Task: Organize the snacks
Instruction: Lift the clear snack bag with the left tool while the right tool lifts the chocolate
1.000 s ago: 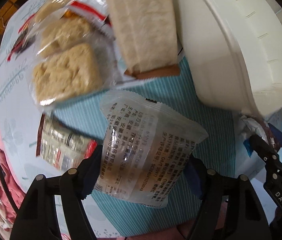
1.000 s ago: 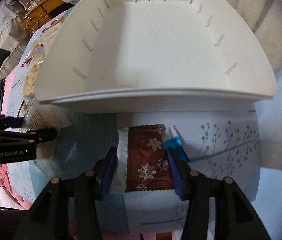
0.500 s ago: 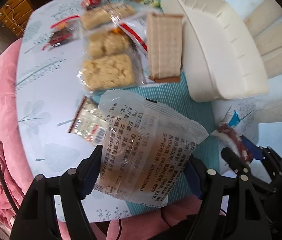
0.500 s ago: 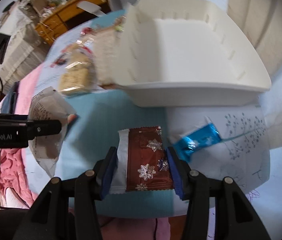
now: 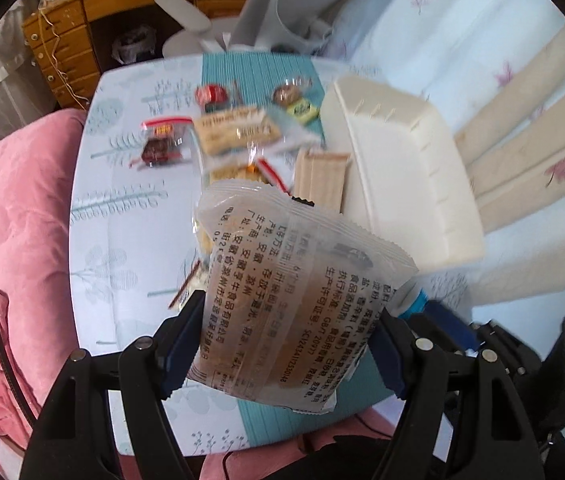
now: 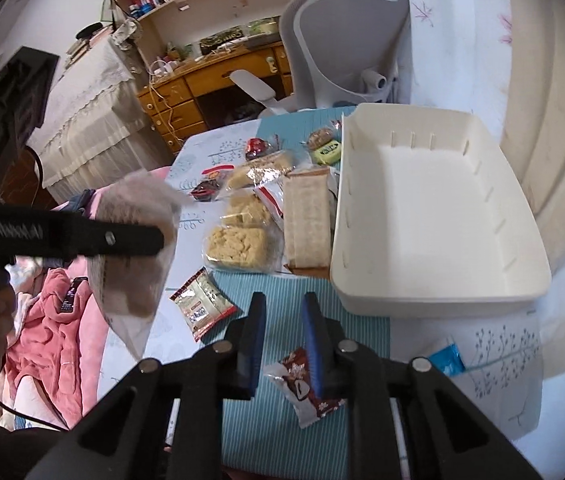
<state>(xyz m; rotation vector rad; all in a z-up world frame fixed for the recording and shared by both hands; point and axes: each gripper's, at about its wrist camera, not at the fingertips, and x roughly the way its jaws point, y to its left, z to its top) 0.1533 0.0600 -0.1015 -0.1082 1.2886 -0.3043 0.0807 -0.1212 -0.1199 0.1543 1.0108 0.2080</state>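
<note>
My left gripper [image 5: 284,342] is shut on a clear printed snack packet [image 5: 294,300] and holds it high above the table; the packet also shows in the right wrist view [image 6: 130,248]. My right gripper [image 6: 282,320] is nearly shut with nothing between its fingers. A brown snowflake wrapper [image 6: 306,384] lies on the teal mat below, beside the right finger. The empty white bin [image 6: 434,216] stands at the right. Several snacks lie left of it: rice cakes [image 6: 238,240], a wafer pack [image 6: 308,220], a small sachet [image 6: 202,304].
A blue wrapper [image 6: 446,360] lies on the tablecloth in front of the bin. Small candies [image 6: 322,146] sit at the table's far edge. A grey office chair [image 6: 346,48] and wooden desk stand behind. Pink bedding [image 5: 14,216] lies left of the table.
Both grippers have risen well above the table. The right gripper let go of the brown snowflake wrapper, which now lies on the mat, and its fingers closed. The left still holds its packet.
</note>
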